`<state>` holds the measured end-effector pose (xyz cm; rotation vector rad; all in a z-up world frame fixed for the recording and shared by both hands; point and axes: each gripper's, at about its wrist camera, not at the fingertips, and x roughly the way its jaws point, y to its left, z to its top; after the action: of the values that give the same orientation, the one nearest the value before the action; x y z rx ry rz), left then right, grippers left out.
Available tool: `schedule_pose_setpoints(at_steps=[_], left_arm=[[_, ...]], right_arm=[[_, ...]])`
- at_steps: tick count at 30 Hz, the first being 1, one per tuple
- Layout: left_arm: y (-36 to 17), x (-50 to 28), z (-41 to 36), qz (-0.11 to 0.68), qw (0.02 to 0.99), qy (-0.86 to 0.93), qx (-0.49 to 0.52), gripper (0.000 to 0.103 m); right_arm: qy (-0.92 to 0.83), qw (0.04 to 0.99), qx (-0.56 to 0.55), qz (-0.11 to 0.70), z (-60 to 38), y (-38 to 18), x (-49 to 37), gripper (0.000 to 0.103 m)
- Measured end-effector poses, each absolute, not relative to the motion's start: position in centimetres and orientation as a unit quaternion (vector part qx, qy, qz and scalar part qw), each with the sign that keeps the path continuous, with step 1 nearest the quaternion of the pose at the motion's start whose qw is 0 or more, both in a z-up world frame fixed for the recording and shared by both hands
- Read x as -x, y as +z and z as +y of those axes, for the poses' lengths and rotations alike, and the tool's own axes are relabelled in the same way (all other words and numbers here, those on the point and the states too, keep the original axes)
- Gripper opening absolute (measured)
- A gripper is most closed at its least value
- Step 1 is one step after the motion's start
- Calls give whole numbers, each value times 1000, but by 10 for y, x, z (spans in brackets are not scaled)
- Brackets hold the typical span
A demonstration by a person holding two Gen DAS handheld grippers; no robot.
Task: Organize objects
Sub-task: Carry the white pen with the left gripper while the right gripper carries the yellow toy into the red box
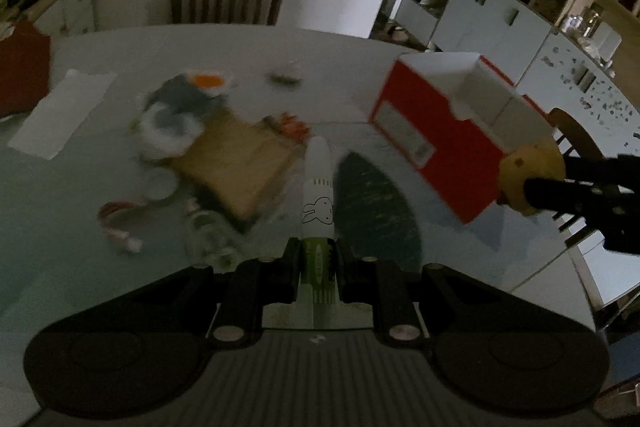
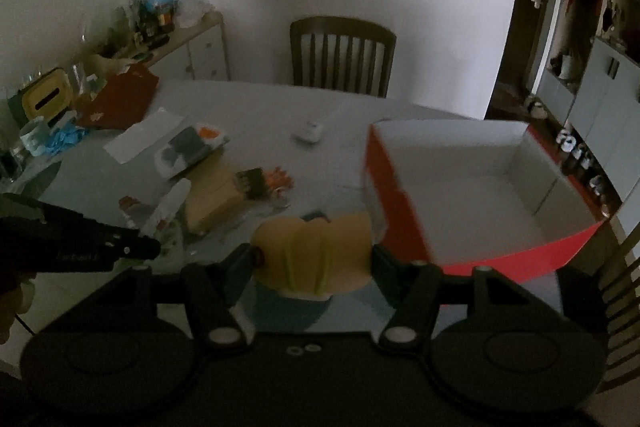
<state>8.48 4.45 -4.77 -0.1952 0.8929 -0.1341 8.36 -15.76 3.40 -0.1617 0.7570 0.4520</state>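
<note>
My left gripper point(image 1: 318, 259) is shut on a white tube with a rabbit drawing and a green band point(image 1: 318, 195), which points forward over the table. A yellow rounded toy point(image 2: 314, 255) is clamped between the fingers of my right gripper point(image 2: 314, 259). In the left wrist view the same yellow toy point(image 1: 528, 175) and the right gripper point(image 1: 532, 187) hover by the near corner of the red box. The red box with a white inside point(image 2: 464, 187) lies open on the table, just right of the toy, and the red box point(image 1: 440, 131) shows from its side too.
Loose items lie left of centre on the pale table point(image 2: 260, 107): a tan board point(image 1: 236, 167), an orange-topped packet point(image 1: 206, 81), small orange pieces point(image 1: 292, 125), a white sheet point(image 1: 64, 113). A small white case point(image 2: 308, 133) sits farther back. A dark chair point(image 2: 342, 55) stands behind.
</note>
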Motion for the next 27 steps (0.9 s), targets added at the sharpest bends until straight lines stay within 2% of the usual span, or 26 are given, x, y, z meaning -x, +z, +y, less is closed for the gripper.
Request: schedule_pose_setpoints(at_steps=[15, 27], left_arm=[[-13, -147, -84, 410, 905, -107, 41, 16], [-5, -216, -149, 422, 897, -130, -17, 16]], right_arm=[[192, 915, 62, 349, -258, 36, -150, 62], [154, 920, 70, 354, -302, 19, -201, 62]])
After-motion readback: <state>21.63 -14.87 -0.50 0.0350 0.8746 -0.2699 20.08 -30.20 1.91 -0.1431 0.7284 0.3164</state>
